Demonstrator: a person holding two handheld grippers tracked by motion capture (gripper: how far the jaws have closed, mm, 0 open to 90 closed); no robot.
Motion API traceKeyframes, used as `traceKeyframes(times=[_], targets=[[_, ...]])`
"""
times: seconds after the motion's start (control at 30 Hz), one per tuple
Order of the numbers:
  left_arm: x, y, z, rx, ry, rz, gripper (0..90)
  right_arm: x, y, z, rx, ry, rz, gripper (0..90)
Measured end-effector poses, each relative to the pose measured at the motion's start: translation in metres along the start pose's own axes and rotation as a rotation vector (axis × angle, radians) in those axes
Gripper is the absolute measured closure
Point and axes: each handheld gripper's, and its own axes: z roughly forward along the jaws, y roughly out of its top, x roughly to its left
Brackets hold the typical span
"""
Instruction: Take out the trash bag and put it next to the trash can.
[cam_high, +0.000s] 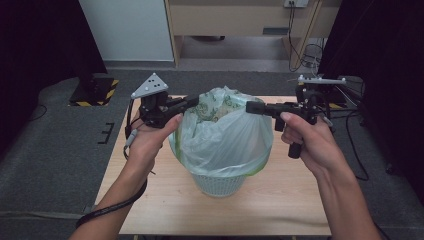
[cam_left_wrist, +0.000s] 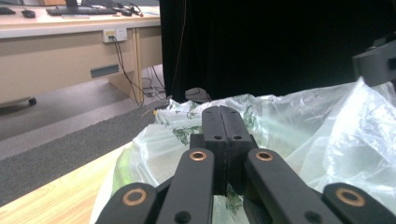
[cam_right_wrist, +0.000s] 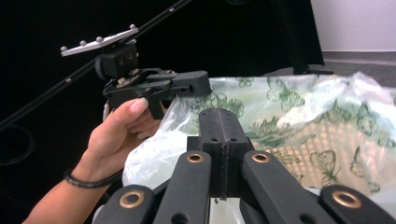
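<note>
I see my left gripper (cam_left_wrist: 223, 112) fingers pressed together, nothing between them | plastic bag (cam_high: 222, 135) lining the white basket (cam_high: 217, 184) lies just under and ahead of these fingers | right gripper (cam_high: 250, 106) fingers also pressed together, tip above bag's opposite rim | basket stands on worktop (cam_high: 150, 200), between both grippers

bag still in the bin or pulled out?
In. The bag lines the bin, its rim folded over the bin's edge; both grippers pinch its raised top.
</note>
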Motion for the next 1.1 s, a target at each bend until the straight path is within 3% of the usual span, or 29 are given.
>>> traceKeyframes(times=[0.2, 0.47, 0.6, 0.7, 0.83, 0.93, 1.0, 1.1], targets=[[-0.002, 0.006, 0.001, -0.015, -0.012, -0.005, 90.0, 0.003, 0.013, 0.010, 0.002, -0.019, -0.009, 90.0], [0.001, -0.001, 0.002, 0.009, -0.027, -0.012, 89.7, -0.005, -0.001, 0.031, 0.059, -0.068, -0.008, 90.0], [0.002, -0.005, 0.002, 0.016, -0.020, -0.021, 77.9, -0.006, -0.003, 0.039, 0.073, -0.073, -0.011, 90.0], [0.004, -0.007, 0.001, 0.014, -0.007, -0.023, 62.0, -0.007, -0.004, 0.040, 0.075, -0.078, -0.013, 90.0], [0.003, -0.012, -0.002, 0.018, 0.031, 0.009, 37.1, -0.007, -0.004, 0.038, 0.078, -0.081, -0.018, 90.0], [0.003, -0.017, -0.007, 0.021, 0.045, 0.028, 27.1, -0.007, -0.005, 0.038, 0.081, -0.083, -0.024, 90.0], [0.002, -0.020, -0.008, 0.046, 0.036, 0.041, 25.0, -0.007, -0.005, 0.038, 0.083, -0.084, -0.026, 90.0], [-0.002, -0.025, -0.008, 0.102, 0.029, 0.067, 36.3, -0.007, -0.007, 0.039, 0.079, -0.083, -0.026, 90.0]])
